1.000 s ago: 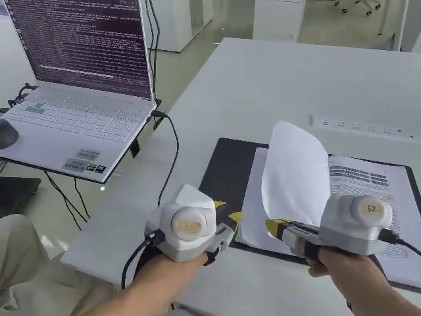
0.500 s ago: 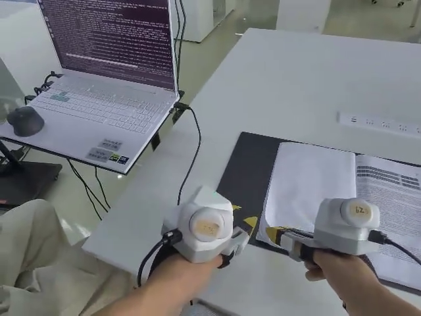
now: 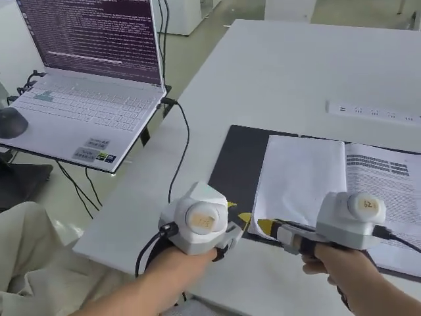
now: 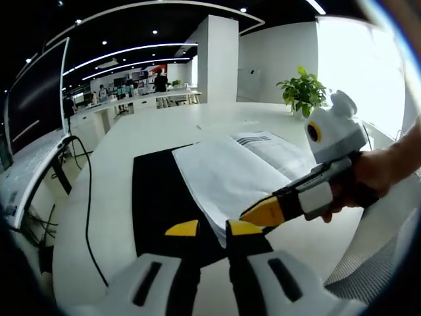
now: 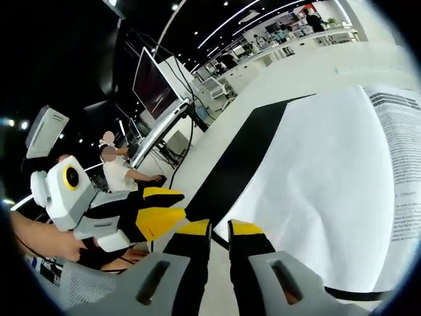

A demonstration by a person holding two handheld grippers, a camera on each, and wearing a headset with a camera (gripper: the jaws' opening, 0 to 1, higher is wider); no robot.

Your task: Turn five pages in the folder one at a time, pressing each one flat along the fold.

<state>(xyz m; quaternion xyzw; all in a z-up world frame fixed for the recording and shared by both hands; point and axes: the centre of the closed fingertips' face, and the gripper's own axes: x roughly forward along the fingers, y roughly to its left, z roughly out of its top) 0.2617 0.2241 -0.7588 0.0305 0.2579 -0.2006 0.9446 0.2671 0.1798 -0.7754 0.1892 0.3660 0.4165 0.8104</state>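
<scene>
The black folder lies open near the table's front edge. A blank white page rests flat on its left half, with a printed page to the right. My right gripper is shut, its yellow tip at the blank page's lower left corner; its own view has the jaws just short of that corner. My left gripper hovers over the folder's near left corner, jaws a little open with nothing between them. In its own view the tips sit above the black cover.
An open laptop and a mouse sit on a lower stand to the left. A black cable runs down the table's left edge. A white power strip lies at the back right. The person's knee is below.
The page my right gripper held curled up in the air has come down and now lies flat on the folder's left side. Both grippers stay near the folder's front edge.
</scene>
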